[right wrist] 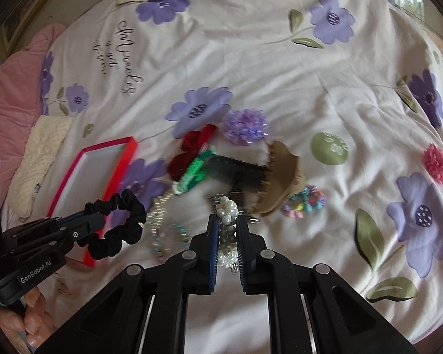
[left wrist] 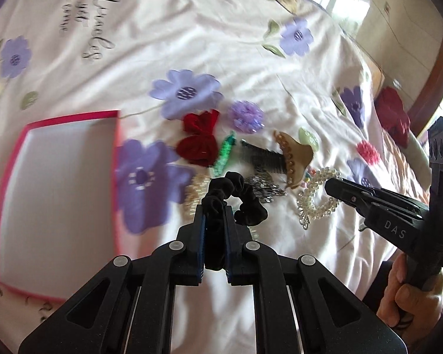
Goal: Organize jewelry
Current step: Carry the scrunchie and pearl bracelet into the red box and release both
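Hanging from the left gripper (left wrist: 215,206), the black ruffled fabric scrunchie (left wrist: 239,197) is pinched at one bunched part of its loop between the blue-lined fingers, so the rest of the ring droops free above the quilt; in the right wrist view it hovers just beside the near corner of the shallow red-rimmed box with a white floor (right wrist: 119,162), which looks like the place meant to take it. That box lies open toward the left side of the white quilt printed with purple flowers (right wrist: 280,67), apart from the heap, probably to keep sorted pieces separate from unsorted ones. The right gripper (right wrist: 227,221) is closed on the white pearl-bead bracelet (right wrist: 227,211), its fingers set either side of the strand, with a cluster of pearls standing above the tips; whether the strand is lifted clear of the quilt is hard to tell. Behind it, in the middle of the quilt, the rest sits in a loose pile: a dark red velvet bow (right wrist: 192,153), a green beaded clip (right wrist: 195,171), a black toothed comb (right wrist: 239,174), a tan plastic claw clip (right wrist: 283,174), and a lilac frilly flower piece (right wrist: 245,126). A small pastel-bead bracelet (right wrist: 305,202) lies just right of the claw clip. Each tool holding one item suggests both are being carried toward the box in turn.
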`<state>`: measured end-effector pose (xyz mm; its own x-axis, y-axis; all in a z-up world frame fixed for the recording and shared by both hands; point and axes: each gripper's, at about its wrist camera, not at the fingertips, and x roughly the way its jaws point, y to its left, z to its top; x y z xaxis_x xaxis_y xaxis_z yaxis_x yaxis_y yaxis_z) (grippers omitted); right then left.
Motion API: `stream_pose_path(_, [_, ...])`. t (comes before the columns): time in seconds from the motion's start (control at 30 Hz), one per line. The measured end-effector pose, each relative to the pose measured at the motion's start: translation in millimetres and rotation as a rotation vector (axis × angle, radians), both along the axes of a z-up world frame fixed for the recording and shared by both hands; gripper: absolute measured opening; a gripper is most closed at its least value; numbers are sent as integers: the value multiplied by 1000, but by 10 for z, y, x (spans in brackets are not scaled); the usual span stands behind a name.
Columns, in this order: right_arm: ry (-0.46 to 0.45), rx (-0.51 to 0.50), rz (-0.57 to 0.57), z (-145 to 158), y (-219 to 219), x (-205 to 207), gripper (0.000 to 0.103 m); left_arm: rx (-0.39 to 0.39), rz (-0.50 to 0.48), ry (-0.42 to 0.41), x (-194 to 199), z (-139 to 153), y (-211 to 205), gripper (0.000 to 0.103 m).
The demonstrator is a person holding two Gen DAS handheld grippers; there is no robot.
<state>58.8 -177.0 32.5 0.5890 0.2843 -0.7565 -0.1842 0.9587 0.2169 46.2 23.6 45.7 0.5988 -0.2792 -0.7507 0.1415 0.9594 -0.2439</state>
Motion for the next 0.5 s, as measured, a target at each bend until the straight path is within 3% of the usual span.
stream_pose_path(0.2, [-34,20,104,183,499,-60,11,-6,93,-18,-201,54,509,9])
stream_pose_path(0.5, [-10,83,289,185,1414,-76,11,-4,261,11,-395,-80,1347,9])
